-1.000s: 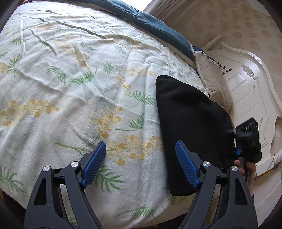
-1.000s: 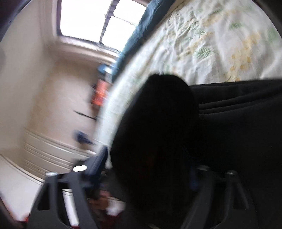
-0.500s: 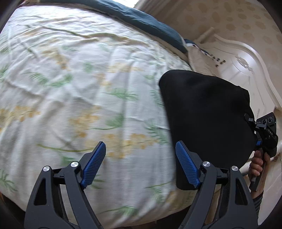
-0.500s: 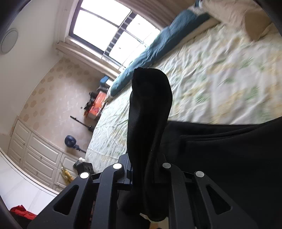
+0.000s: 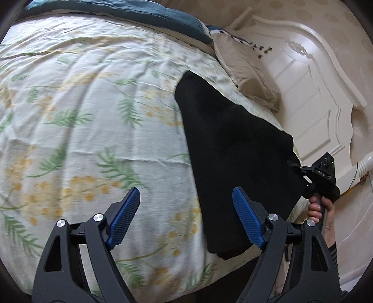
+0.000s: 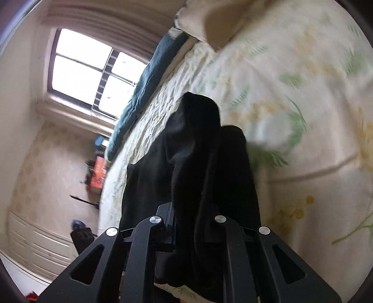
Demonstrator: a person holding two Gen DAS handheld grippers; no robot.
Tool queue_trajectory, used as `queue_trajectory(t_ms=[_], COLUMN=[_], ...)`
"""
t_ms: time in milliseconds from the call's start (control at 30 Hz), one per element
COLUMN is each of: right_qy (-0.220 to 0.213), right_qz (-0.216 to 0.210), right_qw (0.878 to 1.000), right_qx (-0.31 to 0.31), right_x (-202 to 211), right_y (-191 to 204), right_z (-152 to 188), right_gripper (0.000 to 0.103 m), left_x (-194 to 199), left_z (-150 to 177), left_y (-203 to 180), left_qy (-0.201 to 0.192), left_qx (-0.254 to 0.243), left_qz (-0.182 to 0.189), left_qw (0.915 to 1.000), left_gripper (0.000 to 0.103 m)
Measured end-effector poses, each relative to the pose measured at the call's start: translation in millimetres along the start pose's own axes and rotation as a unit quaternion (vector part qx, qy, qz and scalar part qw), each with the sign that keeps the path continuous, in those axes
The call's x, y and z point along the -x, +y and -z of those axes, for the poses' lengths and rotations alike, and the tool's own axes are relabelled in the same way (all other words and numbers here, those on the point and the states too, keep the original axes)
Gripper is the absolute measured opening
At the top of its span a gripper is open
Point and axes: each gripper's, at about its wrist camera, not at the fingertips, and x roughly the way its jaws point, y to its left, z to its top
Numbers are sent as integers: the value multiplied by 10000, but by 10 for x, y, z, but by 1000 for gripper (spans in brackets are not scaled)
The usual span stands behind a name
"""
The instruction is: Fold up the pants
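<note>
The black pants (image 5: 233, 144) lie on the right side of the bed, near its front edge. My right gripper (image 5: 294, 164) pinches their right edge and holds it lifted off the bedspread; a person's hand (image 5: 319, 209) grips its handle. In the right wrist view a bunch of the pants (image 6: 200, 151) stands up between the shut fingers of the right gripper (image 6: 193, 209), hiding the pads. My left gripper (image 5: 186, 190) hovers open over the bedspread just left of the pants, with nothing between its blue pads (image 5: 123, 219).
The floral bedspread (image 5: 93, 105) covers the bed. A beige pillow (image 5: 247, 77) and a teal blanket (image 5: 139, 14) lie at the far side, by the white headboard (image 5: 314, 81). A window (image 6: 88, 70) and white drawers (image 6: 35, 244) stand beyond the bed.
The right gripper has shut tighter on the pants' edge and drawn it to the right, spreading the cloth. The left gripper has shifted toward the pants, staying open.
</note>
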Motion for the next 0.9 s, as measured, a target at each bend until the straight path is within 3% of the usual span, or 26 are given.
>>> queue_trajectory(t_ms=[500, 900], right_qy=[11, 33], right_qz=[-375, -383], right_qw=[9991, 9988], right_qx=[-210, -289], right_x=[-9, 4], right_y=[-127, -159], right_z=[60, 79], right_gripper=[12, 12], left_x=[-90, -88], left_z=[-10, -8], left_y=[-125, -116], left_qy=[53, 57], left_qx=[-125, -104], left_qz=[-65, -55], left_qw=[9999, 9999], left_gripper=[82, 82])
